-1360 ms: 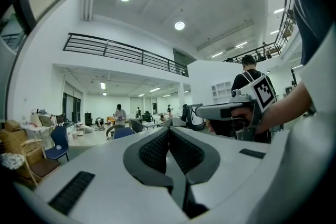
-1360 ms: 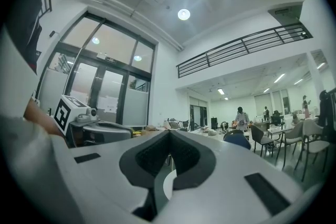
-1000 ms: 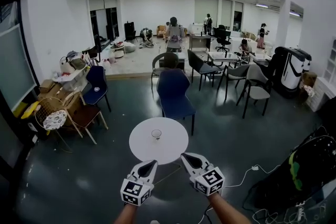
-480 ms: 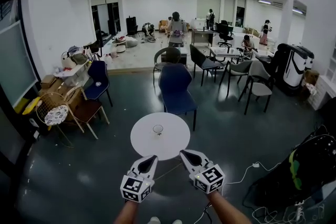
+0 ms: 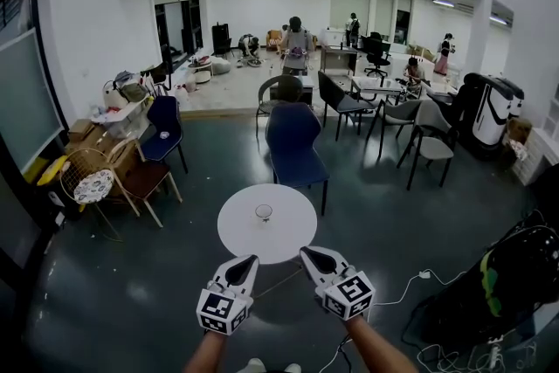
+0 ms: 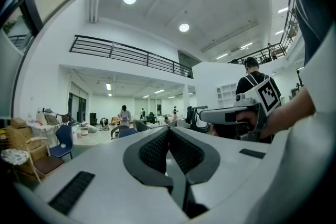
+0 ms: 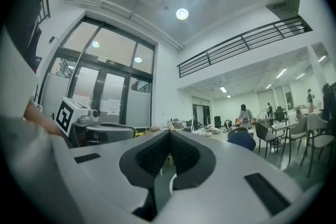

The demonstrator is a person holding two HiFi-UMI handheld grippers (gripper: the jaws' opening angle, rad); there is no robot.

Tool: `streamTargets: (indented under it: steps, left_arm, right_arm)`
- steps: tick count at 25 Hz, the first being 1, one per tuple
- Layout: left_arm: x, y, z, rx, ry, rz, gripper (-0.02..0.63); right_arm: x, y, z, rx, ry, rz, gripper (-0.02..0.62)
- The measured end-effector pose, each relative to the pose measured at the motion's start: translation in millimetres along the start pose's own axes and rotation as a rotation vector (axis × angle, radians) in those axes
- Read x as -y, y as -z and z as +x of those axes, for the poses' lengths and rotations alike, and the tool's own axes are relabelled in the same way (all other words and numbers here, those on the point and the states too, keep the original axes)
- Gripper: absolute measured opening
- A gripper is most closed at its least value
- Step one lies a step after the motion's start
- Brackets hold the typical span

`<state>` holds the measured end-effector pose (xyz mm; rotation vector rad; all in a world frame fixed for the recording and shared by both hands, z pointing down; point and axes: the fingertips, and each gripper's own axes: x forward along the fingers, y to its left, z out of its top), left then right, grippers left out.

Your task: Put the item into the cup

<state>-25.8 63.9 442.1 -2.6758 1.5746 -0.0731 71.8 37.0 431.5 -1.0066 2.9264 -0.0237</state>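
Head view: cup (image 5: 263, 211) upright on round table (image 5: 238, 233), contents unclear.

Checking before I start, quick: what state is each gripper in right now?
Left gripper: jaws closed, holding nothing.
Right gripper: jaws closed, holding nothing.

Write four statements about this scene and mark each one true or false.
1. The cup stands on the round white table. True.
2. The left gripper holds the cup. False: its jaws are shut on nothing, and the cup stands apart from it on the table.
3. A blue chair stands at the far side of the table. True.
4. The right gripper is wide open. False: its jaws are together, with nothing between them.
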Motion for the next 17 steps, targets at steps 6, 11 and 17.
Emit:
streamTargets:
  steps: [6, 11, 17]
  left_arm:
    - [-7, -1, -3, -0.003, 0.000, -0.005, 0.015]
    - [-6, 3, 0, -0.003, -0.004, -0.004, 0.015]
    - [-13, 1, -2, 0.001, 0.003, -0.033, 0.015]
  right_arm:
    - [-4, -1, 7, -0.003, 0.000, 0.002, 0.015]
    - [-1, 5, 5, -0.008, -0.001, 0.000, 0.015]
    - [-2, 5, 12, -0.015, 0.002, 0.006, 0.015]
